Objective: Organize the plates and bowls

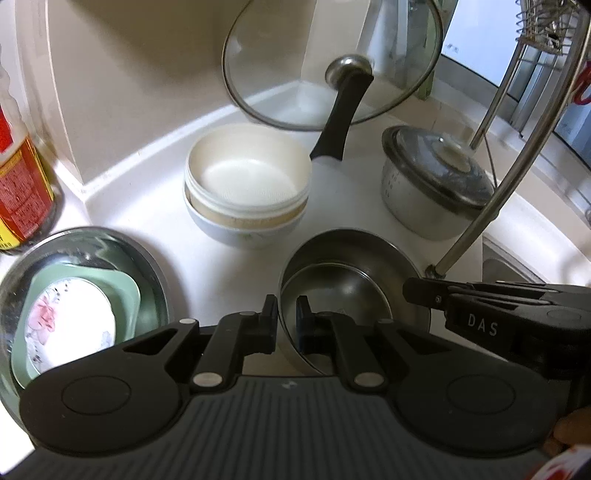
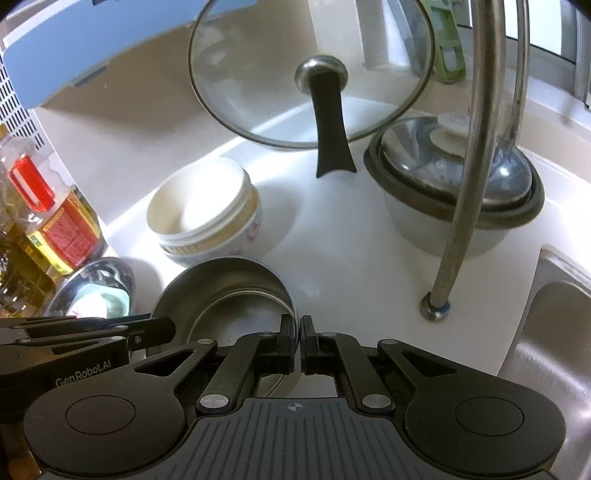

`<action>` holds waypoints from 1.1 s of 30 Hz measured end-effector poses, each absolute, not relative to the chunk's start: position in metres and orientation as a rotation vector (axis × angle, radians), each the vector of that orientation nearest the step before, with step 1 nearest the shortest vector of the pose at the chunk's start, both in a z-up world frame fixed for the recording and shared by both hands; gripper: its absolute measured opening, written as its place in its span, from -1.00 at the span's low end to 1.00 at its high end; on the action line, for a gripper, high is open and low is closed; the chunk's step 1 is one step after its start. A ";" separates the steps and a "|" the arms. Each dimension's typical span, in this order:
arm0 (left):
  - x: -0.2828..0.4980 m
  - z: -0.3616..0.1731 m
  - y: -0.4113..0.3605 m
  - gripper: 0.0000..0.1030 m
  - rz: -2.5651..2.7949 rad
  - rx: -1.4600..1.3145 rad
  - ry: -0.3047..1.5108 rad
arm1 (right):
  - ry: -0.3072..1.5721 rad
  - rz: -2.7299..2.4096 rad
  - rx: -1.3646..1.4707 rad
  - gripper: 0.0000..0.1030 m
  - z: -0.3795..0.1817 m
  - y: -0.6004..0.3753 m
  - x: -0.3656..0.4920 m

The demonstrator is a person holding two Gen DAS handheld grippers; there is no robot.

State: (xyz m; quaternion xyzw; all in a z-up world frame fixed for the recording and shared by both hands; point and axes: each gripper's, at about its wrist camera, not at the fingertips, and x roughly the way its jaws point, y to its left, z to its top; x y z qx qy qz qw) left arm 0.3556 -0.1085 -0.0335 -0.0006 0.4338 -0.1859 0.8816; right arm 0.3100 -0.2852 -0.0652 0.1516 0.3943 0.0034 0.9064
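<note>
1. Readable writing: in the left wrist view the right gripper [image 1: 413, 291], entering from the right edge, bears the white letters "DAS" on its side. In the right wrist view the left gripper [image 2: 166, 328], entering from the left edge, bears "GenRobot.AI". The oil bottle [image 2: 59, 229] has a red cap and a red and yellow label whose print is too small to read.
2. The left gripper [image 1: 286, 314] is clamped on the near-left rim of the stainless steel bowl [image 1: 354, 269], one finger outside the wall and one inside.
3. The right gripper [image 2: 298, 339] is closed on the bowl's [image 2: 229, 284] right-hand rim, the thin metal edge pinched between its pads.
4. The steel bowl holds a second, smaller steel bowl [image 1: 332, 295] nested inside it, tilted. Both sit over the white countertop [image 1: 229, 266], in front of a stack of cream ceramic bowls [image 1: 247, 192].
5. Behind the stack a glass pan lid [image 1: 332, 62] leans upright against the wall, with a black pan handle [image 1: 341, 118] crossing it.
6. To the right stands a covered metal pot [image 1: 436, 181] beside a curved steel faucet pipe [image 1: 491, 195].
7. Only the left wrist view shows clearly a wide steel basin [image 1: 85, 280] at left, holding a pale green square dish [image 1: 125, 295] with a flower-patterned white plate [image 1: 70, 321] on it, and a wire rack [image 1: 546, 26] at the top right corner.
8. Only the right wrist view shows the steel sink [image 2: 554, 325] at the right edge, a blue and white appliance [image 2: 55, 55] at upper left, and a green carton [image 2: 448, 48] by the window.
</note>
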 end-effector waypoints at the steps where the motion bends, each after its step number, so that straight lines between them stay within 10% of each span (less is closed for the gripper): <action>1: 0.355 -0.031 -0.108 -0.84 -0.386 -0.001 0.898 | 0.811 0.009 0.311 -0.94 -0.062 -0.284 0.310; 33: 0.390 0.022 -0.096 -0.84 -0.324 -0.022 0.731 | 0.687 0.086 0.237 -0.93 -0.003 -0.278 0.367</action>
